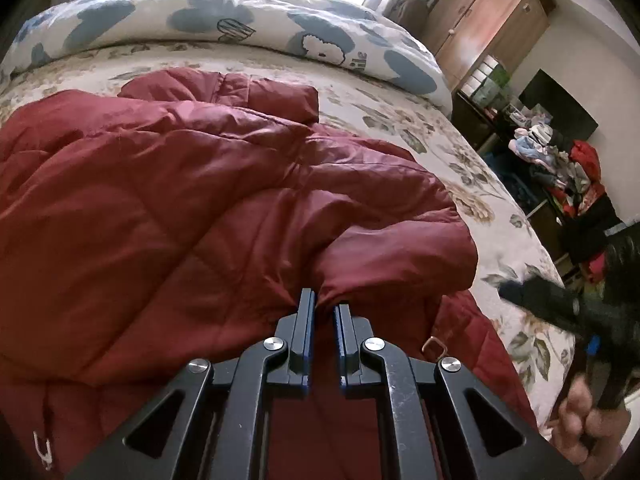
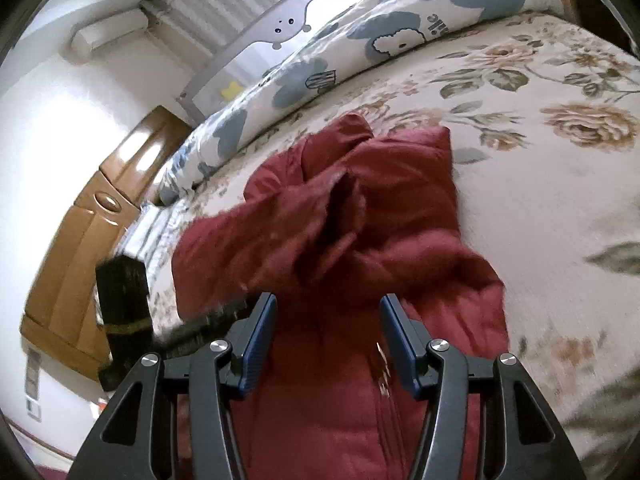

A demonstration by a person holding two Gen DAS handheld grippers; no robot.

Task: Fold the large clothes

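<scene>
Red jacket (image 1: 200, 184) fold pinched in left tongs (image 1: 324, 304), right tongs (image 2: 328, 312) blurred, parted.

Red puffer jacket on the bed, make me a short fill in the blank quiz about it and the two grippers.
1. The left gripper is shut on a fold of the ____ jacket.
2. The right gripper hangs over the jacket with its jaws ____.
3. The jacket lies on a bedspread printed with ____.
4. Behind the jacket lies a rolled duvet with ____ patches.

Missing words: red; open; flowers; blue
</scene>
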